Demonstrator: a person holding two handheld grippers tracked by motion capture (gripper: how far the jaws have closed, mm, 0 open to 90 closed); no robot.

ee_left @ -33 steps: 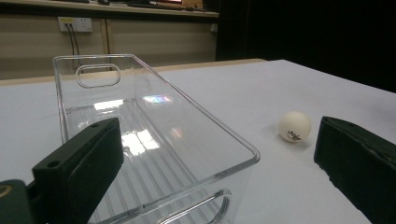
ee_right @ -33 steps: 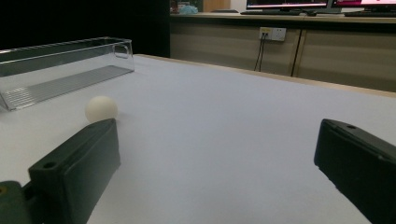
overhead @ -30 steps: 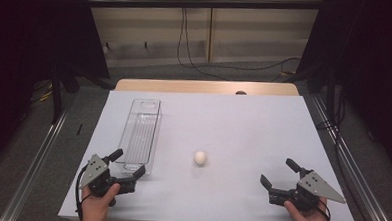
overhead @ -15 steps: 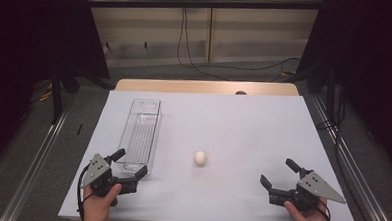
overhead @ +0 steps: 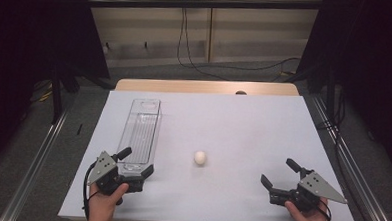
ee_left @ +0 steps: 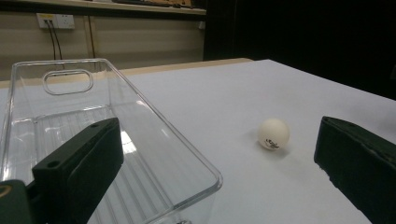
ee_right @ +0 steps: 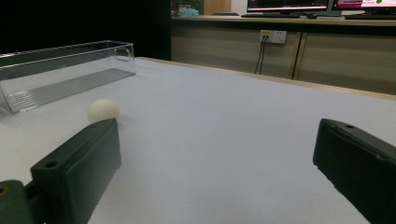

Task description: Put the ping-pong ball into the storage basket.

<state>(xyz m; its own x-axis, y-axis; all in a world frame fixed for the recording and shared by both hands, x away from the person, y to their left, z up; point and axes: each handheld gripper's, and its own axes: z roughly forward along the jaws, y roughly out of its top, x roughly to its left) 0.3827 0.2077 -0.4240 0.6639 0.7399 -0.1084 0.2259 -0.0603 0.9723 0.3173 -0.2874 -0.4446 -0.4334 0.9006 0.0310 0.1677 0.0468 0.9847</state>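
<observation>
Grippers sit wide apart at the near edge of the table (overhead: 229, 212), which reads to us as a ready stance with nothing picked up yet. Starting at the left, our left gripper (overhead: 136, 164) is released, its blocky black jaws spread so that one hangs over the near end of the clear plastic bin (overhead: 142, 130) and the other outside it; we judge it is placed there to steady or take that end wall. The bin is long, narrow and empty, with glossy transparent walls, a ribbed floor and an oval handle cut-out at its far end. Just to the right of it, well apart from both grippers, the white ping-pong ball (overhead: 200, 157) rests on the matte white tabletop: small, smooth, round, with a dark printed mark visible in the left gripper view (ee_left: 273, 133). Further right, our right gripper (overhead: 277, 173) is also released and empty, jaws angled toward the ball, likely so it can reach in for it.
</observation>
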